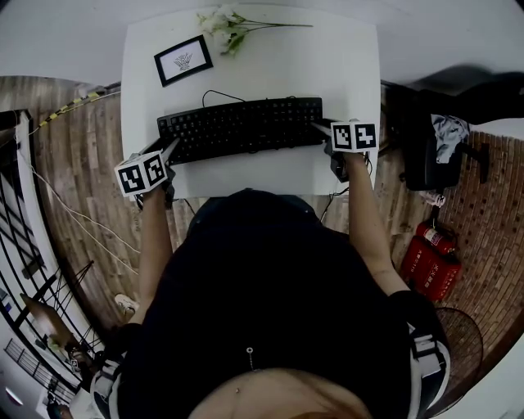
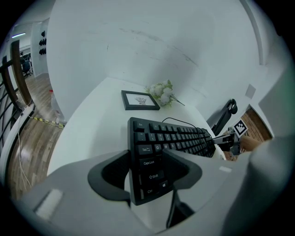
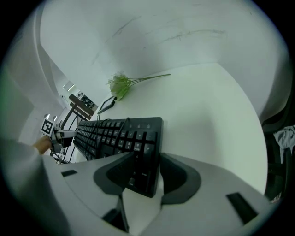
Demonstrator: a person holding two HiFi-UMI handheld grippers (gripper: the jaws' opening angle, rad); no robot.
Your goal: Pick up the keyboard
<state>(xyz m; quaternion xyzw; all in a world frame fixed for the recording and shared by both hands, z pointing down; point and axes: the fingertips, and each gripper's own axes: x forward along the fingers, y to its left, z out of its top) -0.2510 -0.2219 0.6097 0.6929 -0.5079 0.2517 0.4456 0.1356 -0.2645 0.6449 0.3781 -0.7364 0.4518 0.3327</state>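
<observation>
A black keyboard (image 1: 241, 129) lies flat across the white table (image 1: 270, 178). My left gripper (image 1: 166, 150) is at its left end. In the left gripper view the keyboard (image 2: 177, 137) runs between the jaws of the left gripper (image 2: 146, 169); they straddle the Caps Lock and Shift corner and stand apart. My right gripper (image 1: 321, 128) is at the right end. In the right gripper view the keyboard (image 3: 115, 133) has its end corner between the spread jaws of the right gripper (image 3: 144, 174). I see no pad pressing on either end.
A framed picture (image 1: 183, 60) and a sprig of white flowers (image 1: 225, 24) lie at the table's far side, behind the keyboard. The keyboard's cable (image 1: 219, 95) loops toward them. Right of the table stand a black chair (image 1: 430, 151) and red fire extinguishers (image 1: 430, 262) on the wooden floor.
</observation>
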